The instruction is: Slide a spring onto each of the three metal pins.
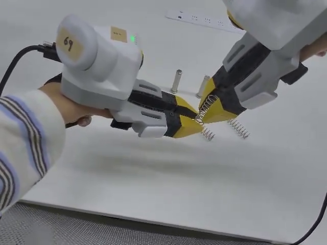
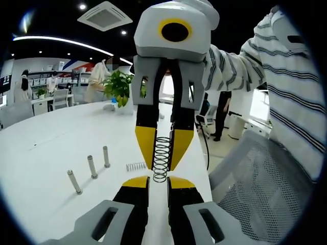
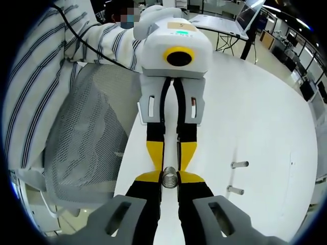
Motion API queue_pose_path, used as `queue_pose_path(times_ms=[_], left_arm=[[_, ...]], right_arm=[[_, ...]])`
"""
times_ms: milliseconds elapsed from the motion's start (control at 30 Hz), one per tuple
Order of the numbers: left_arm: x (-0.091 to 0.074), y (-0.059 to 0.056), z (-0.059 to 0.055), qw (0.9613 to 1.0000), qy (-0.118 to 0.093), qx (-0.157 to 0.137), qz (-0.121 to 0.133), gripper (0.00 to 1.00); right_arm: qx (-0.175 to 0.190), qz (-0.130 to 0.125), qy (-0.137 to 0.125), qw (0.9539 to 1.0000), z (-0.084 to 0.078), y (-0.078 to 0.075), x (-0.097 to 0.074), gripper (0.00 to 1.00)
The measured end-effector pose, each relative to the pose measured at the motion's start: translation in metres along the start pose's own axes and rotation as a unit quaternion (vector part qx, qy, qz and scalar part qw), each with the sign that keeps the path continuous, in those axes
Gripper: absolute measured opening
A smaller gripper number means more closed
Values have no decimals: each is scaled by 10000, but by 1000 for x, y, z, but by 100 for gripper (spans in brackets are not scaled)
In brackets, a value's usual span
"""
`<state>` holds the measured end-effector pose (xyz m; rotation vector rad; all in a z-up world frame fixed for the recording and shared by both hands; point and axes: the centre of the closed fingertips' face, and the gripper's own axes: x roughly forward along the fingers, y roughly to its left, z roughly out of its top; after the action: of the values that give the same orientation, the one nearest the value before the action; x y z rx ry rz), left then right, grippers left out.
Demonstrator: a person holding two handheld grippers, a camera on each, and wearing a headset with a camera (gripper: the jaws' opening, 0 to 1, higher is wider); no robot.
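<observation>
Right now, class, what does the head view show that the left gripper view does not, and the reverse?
Head view, not the left gripper view: a power strip and a second loose spring. Left gripper view, not the head view: all three pins and a potted plant. Both: the held spring between the tips of the left gripper and the right gripper.

The desk (image 1: 153, 173) held 3 metal pins (image 2: 92, 167) and 1 power strip (image 1: 202, 19); there were 3 springs (image 1: 206, 108) and 2 grippers (image 1: 196, 123).
</observation>
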<state>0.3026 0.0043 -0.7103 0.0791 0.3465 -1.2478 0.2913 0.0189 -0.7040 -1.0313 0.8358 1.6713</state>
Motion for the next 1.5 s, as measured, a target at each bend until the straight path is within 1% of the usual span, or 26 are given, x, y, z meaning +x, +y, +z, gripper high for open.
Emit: queue_pose_path(times_ms=[100,167,267,333,367,400,467,500,600,667,733,833,867,900,933,967,1000,1067,1133,1233,1300,1333,1367,1433,1500], left_arm=[[-2,1,-2,10000,22,-24,29,8],[-3,2,-5,9999,90,-110,52,9],[-6,3,-6,9998,115,-114,87,11],[-8,5,-7,9998,124,-107,125,14],[-9,6,-7,9998,113,-85,161,18],[-10,10,-7,9996,95,-2,254,22],[-12,13,-8,9993,103,-22,351,30],[-13,15,-9,9992,93,5,391,32],[-17,21,-11,9985,87,-42,534,38],[-19,24,-16,9981,129,-49,608,40],[-22,28,-21,9973,194,-141,696,42],[-26,32,-26,9963,233,-193,808,51],[-28,35,-27,9954,256,-206,896,53],[-29,39,-28,9946,270,-188,982,53],[-29,40,-29,9943,276,-247,998,53],[-30,41,-30,9941,271,-273,1013,54],[-31,44,-31,9934,262,-297,1081,55],[-32,48,-32,9921,244,-352,1180,62],[-33,51,-33,9912,204,-447,1230,67],[-36,59,-38,9883,167,-488,1438,70],[-38,64,-38,9861,54,-454,1595,75],[-39,65,-39,9855,13,-496,1620,79],[-39,65,-39,9846,-105,-644,1624,83],[-40,66,-42,9838,-118,-748,1626,87],[-40,67,-45,9836,-41,-708,1658,88]], right_arm=[[2,-30,-1,10000,1,-1,0,8],[20,-45,-1,10000,1,-2,0,8],[38,-31,7,10000,2,-2,0,8],[11,-27,18,10000,2,-3,0,8],[5,-30,16,10000,2,-3,0,8],[7,-30,16,10000,2,-3,0,8],[0,-29,29,10000,2,-4,0,8],[-2,-32,36,10000,2,-4,0,8],[-12,-37,58,10000,2,-5,0,8],[-28,-55,116,9999,0,-7,1,8],[-32,-55,149,9999,-1,-7,1,8],[-16,-49,156,9999,-2,-8,0,8],[-4,-53,156,9999,-2,-9,0,8],[-1,-60,154,9999,-2,-9,0,8],[8,-66,149,9999,-3,-10,-1,8],[19,-67,149,9999,-3,-10,-1,8],[27,-69,153,9999,-3,-11,-1,8],[28,-76,179,9998,-5,-12,-1,8],[40,-83,185,9998,-7,-14,-1,8],[65,-105,188,9997,-8,-17,-3,8],[63,-109,199,9997,-8,-18,-4,8],[67,-105,210,9997,-9,-18,-5,8],[79,-95,226,9997,-10,-18,-5,8],[78,-89,242,9996,-11,-19,-5,8],[80,-88,258,9996,-12,-20,-5,8]])
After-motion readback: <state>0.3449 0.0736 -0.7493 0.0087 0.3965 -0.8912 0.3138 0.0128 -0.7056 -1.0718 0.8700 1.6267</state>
